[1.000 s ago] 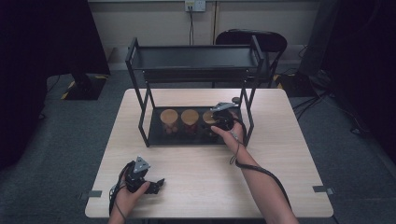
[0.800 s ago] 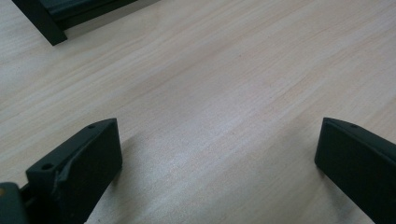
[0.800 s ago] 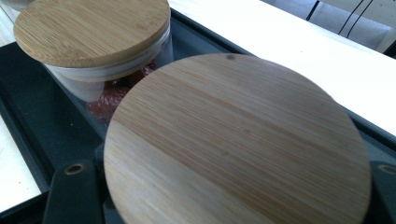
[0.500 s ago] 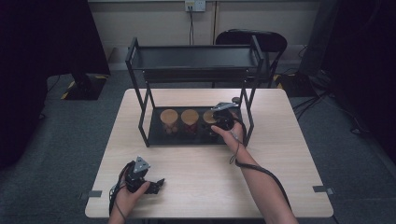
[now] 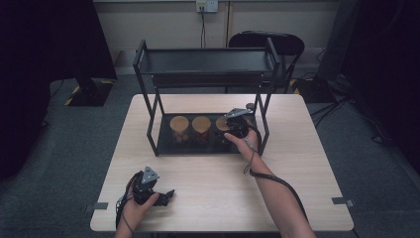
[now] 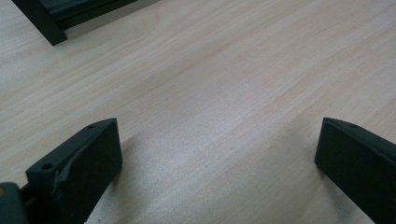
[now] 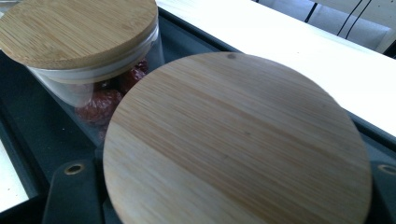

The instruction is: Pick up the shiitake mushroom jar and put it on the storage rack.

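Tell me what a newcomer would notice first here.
A black two-tier rack stands at the table's far side, its lower shelf holding three bamboo-lidded glass jars. The right gripper is shut on the rightmost jar; the left gripper rests open on the bare tabletop.

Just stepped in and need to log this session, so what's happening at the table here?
A person works with a claw in each hand. The right claw is closed around the rightmost jar, a wooden-lidded jar on the bottom tray of the black shelf rack, beside two more wooden-lidded jars. The neighbouring one holds something red. The left claw rests open and empty on the table, near its front edge.
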Tool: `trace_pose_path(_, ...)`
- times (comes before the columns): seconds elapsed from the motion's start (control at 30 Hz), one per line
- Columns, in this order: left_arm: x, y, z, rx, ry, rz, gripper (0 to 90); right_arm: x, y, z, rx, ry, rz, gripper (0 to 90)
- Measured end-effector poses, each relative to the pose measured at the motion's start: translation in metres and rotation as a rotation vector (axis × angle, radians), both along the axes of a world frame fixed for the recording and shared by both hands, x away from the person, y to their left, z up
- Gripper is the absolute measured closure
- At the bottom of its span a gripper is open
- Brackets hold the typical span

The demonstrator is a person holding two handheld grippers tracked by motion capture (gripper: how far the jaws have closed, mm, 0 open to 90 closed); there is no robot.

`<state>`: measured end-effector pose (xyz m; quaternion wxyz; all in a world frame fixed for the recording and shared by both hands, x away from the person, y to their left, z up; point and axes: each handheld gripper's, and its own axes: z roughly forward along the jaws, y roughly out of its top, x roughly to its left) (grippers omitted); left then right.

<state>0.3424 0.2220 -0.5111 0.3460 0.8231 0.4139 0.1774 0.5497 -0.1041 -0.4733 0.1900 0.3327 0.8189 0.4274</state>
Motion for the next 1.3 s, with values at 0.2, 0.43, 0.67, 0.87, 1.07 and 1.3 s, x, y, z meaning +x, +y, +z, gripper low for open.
trace_pose_path(0.2,0.000,0.000,0.000,0.001,0.001,0.000,0.3,0.001,0.001,-0.001,0.005,-0.004,0.004,25.5)
trace_pose_path(0.43,0.000,0.000,0.000,0.000,0.001,0.000,0.3,0.003,0.001,-0.001,0.010,-0.010,-0.002,25.5)
trace_pose_path(0.67,0.000,0.000,0.000,0.000,0.000,0.000,0.3,0.003,0.002,-0.002,0.009,-0.016,-0.004,25.4)
trace_pose_path(0.87,0.000,0.000,0.000,0.000,0.000,0.000,0.3,0.002,0.003,-0.002,-0.048,-0.005,0.000,11.6)
trace_pose_path(1.07,0.000,0.000,0.000,0.000,0.000,-0.001,0.3,0.001,-0.004,0.003,-0.017,0.004,-0.033,2.4)
trace_pose_path(1.3,0.000,0.000,0.000,0.001,0.001,-0.001,0.3,-0.006,-0.012,0.010,0.003,0.029,-0.068,1.4)
